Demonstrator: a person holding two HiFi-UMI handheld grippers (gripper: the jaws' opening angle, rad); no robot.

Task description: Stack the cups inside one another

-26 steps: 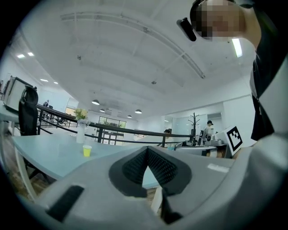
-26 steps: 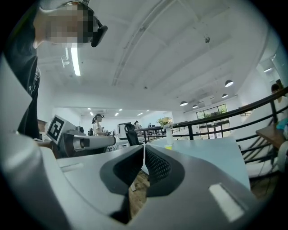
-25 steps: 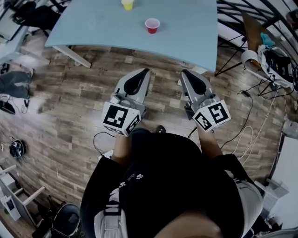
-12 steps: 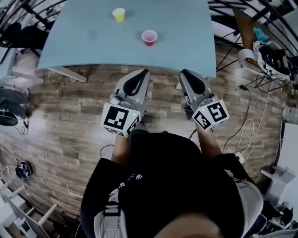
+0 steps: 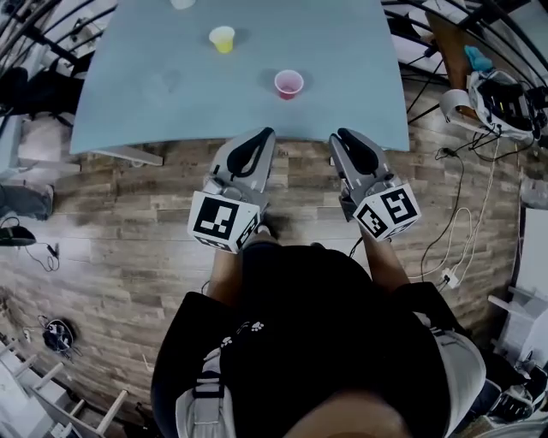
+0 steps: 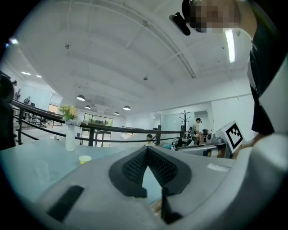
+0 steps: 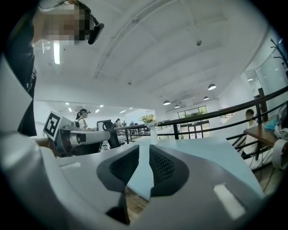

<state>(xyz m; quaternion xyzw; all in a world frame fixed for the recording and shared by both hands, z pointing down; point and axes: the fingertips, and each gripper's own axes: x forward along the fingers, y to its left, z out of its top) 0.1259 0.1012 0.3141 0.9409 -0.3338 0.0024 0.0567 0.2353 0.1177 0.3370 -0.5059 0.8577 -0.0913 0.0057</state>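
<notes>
Table [image 5: 351, 68] near edge drew closer to both grippers over last second; cups not reached. Left gripper [image 5: 266, 132] jaws closed, empty. Right gripper [image 5: 341, 133] jaws opening, nothing between. Red cup [image 5: 288, 83] stood toward near edge, yellow cup [image 5: 222, 38] farther back, left. Stacking not begun.

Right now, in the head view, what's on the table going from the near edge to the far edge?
Red cup → yellow cup → vase, cut off at the top. A faint clear cup sits about level with the red one, so I left it unplaced.
</notes>
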